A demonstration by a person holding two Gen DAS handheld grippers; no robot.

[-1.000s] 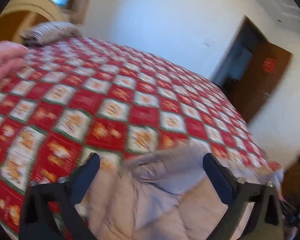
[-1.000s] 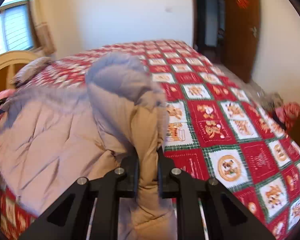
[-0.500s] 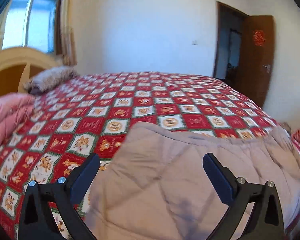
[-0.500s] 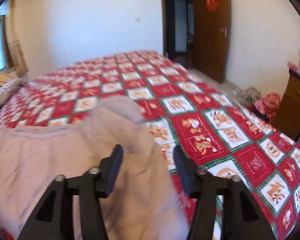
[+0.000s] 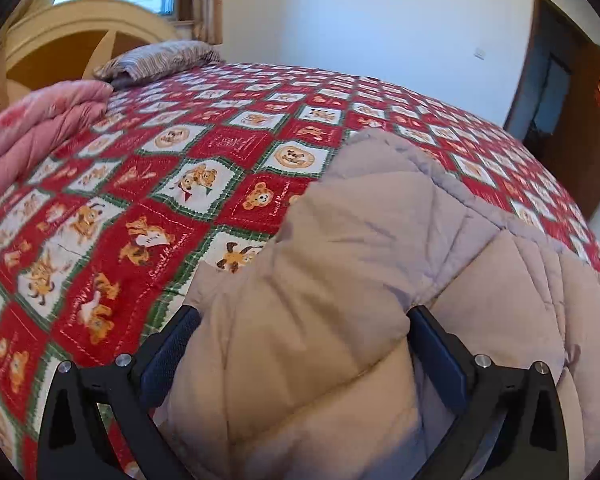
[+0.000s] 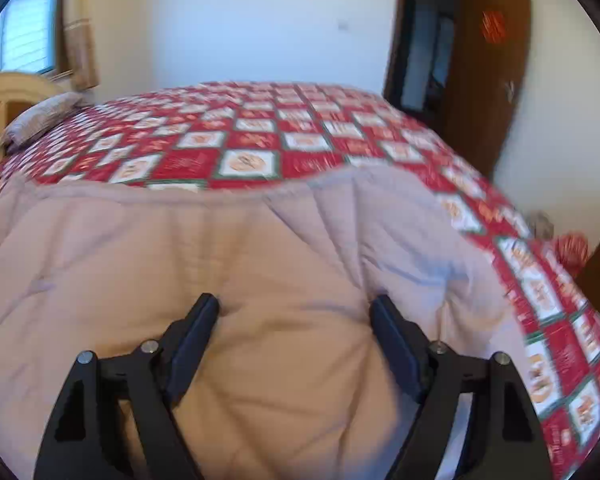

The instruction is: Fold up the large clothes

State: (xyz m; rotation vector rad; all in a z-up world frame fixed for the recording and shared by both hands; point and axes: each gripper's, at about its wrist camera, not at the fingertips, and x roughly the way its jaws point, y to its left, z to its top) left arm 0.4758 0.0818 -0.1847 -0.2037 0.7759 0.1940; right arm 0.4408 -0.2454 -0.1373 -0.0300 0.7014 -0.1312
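Home bedroom: quilted bed (image 5: 228,148), pillow (image 5: 160,58), wooden door (image 6: 488,80).

- Ahead of my left gripper (image 5: 300,356): quilted garment (image 5: 340,280) bulging between the spread jaws.
- Left of it: pink folded bedding (image 5: 40,132).
- Ahead of my right gripper (image 6: 296,336), jaws opening over the garment: bare bedspread (image 6: 260,136).
- Far left: pillow (image 6: 40,120).

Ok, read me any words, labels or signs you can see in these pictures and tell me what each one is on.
Nothing reads clearly.
Red bedspread: stitched script on the red squares, too small and blurred to read.
Red decoration on the brown door: blurred, illegible.
Beige quilted coat: no text visible.
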